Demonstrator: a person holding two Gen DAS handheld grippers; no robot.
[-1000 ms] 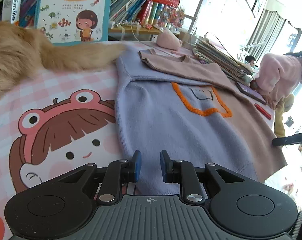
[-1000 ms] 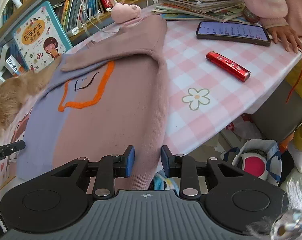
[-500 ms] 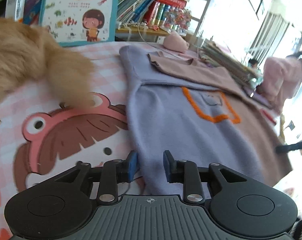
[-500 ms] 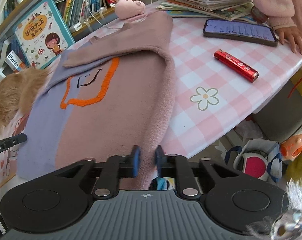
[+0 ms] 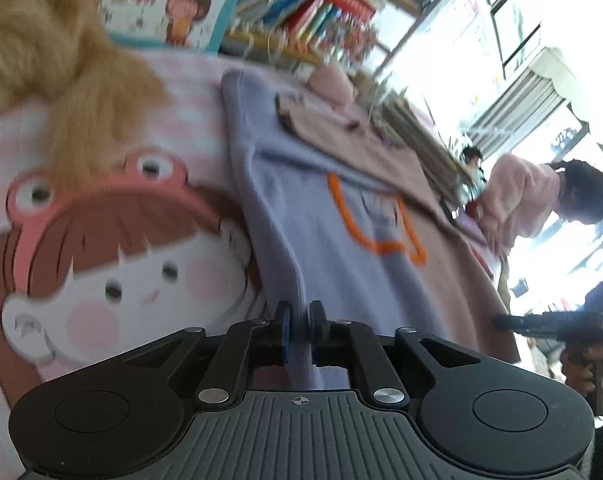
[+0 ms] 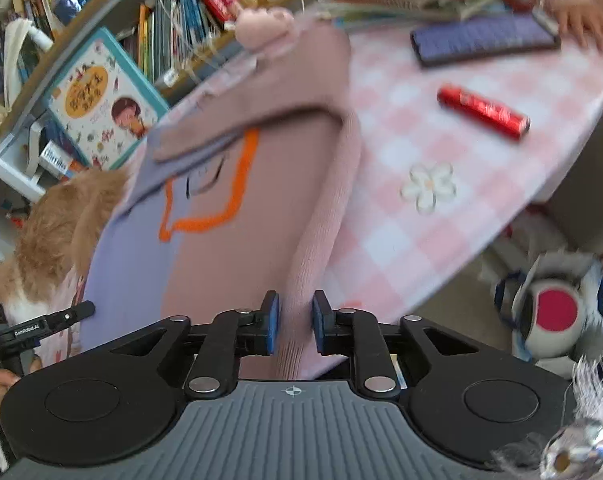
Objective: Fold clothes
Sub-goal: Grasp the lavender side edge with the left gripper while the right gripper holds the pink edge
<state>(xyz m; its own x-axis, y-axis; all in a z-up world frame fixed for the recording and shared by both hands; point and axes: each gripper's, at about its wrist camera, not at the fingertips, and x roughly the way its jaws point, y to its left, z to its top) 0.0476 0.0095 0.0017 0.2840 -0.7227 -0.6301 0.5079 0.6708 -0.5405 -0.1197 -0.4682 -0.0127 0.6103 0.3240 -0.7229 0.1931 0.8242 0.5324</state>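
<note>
left wrist view: left gripper has just eased open a little, still pinching the lilac edge of the lilac-and-pink knitted sweater spread on the pink checked tabletop.
right wrist view: right gripper has just loosened too, the sweater's pink ribbed edge between its blue pads.

- A home, a lived-in family room.
- Crammed bookshelf with a children's book.
- Pink checked tablecloth with cartoon print.
- Furry pet on the table.

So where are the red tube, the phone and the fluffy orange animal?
red tube [image 6: 483, 112]: right wrist view, mid-body.
phone [image 6: 483, 38]: right wrist view, screen centre.
fluffy orange animal [image 5: 33, 52]: left wrist view, its fur.
</note>
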